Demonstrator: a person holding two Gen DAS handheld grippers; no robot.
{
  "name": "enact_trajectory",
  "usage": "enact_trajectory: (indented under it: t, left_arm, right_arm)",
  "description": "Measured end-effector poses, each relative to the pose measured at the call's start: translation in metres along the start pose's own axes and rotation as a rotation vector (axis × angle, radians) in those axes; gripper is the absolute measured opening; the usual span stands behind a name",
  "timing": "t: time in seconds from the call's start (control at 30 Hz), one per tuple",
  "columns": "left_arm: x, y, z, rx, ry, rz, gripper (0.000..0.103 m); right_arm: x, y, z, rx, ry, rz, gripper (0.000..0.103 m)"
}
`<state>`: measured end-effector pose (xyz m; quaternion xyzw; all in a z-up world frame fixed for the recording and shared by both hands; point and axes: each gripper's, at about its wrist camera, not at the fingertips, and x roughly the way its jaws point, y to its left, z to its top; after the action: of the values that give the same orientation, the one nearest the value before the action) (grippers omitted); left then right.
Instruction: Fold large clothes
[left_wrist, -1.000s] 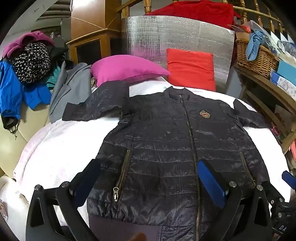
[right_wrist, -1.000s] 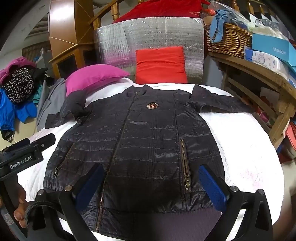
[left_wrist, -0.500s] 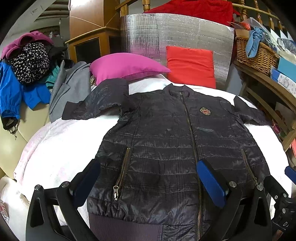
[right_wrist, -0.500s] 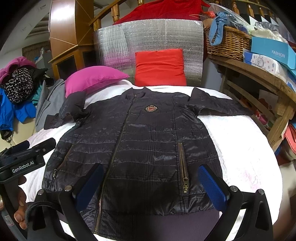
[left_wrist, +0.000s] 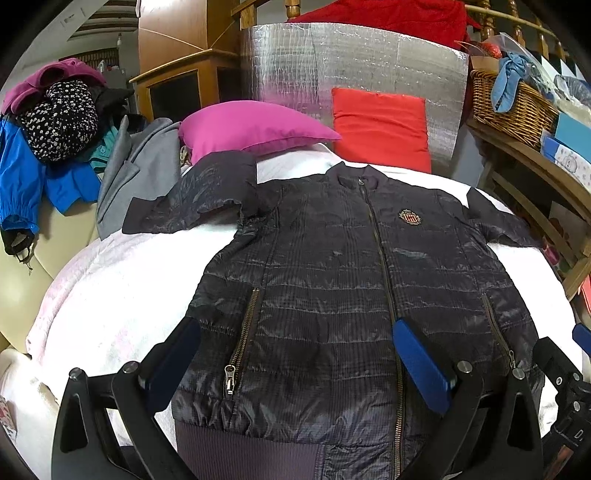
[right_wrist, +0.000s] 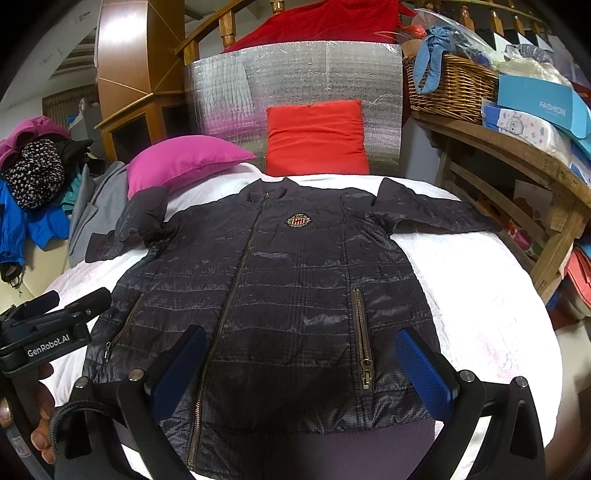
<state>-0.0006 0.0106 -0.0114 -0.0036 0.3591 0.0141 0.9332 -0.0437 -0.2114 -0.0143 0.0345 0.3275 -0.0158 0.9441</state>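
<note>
Across the white bedcover (left_wrist: 110, 295): dark quilted jacket (left_wrist: 332, 277) (right_wrist: 280, 288) spread flat, front up, zipped, hem nearest, collar far. Left sleeve bunched toward the pink pillow (left_wrist: 251, 127); right sleeve stretched toward the wooden shelf (right_wrist: 517, 147). Bare cover open along both sides of the jacket, wider on the left. Far edge closed off by the red cushion (right_wrist: 317, 136) against a silver foil panel (right_wrist: 295, 81). Clothes pile (left_wrist: 51, 122) and grey coat (left_wrist: 136, 173) crowding the far left edge.

Left gripper (left_wrist: 295, 365) released, blue pads wide apart, poised over the left hem, touching nothing. Right gripper (right_wrist: 299, 369) likewise spread wide over the right hem, nothing between the pads.

Near hem partly cut off behind both gripper frames and the bottom border. Left sleeve cuff hard to make out against the coat. Contents of the wicker basket (right_wrist: 450, 88) unclear beyond a blue cloth. Fingers of a hand (right_wrist: 40, 424) just visible at the lower left, mostly out of frame.
</note>
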Motion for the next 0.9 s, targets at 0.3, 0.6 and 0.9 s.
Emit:
enact_trajectory:
  t: [0.3, 0.6, 0.9]
  left_arm:
    - [0.0008, -0.0002, -0.002, 0.0, 0.005, 0.0, 0.103]
    - [0.0012, 0.0002, -0.0037, -0.001, 0.008, -0.001, 0.103]
    - [0.0019, -0.0003, -0.0045, -0.001, 0.013, -0.002, 0.103]
  right_arm:
    - [-0.0009, 0.0012, 0.0013, -0.001, -0.008, 0.003, 0.103]
    - [-0.0012, 0.0017, 0.0013, -0.002, -0.007, 0.005, 0.103]
    - [0.0, 0.003, 0.0019, -0.005, -0.006, 0.006, 0.103]
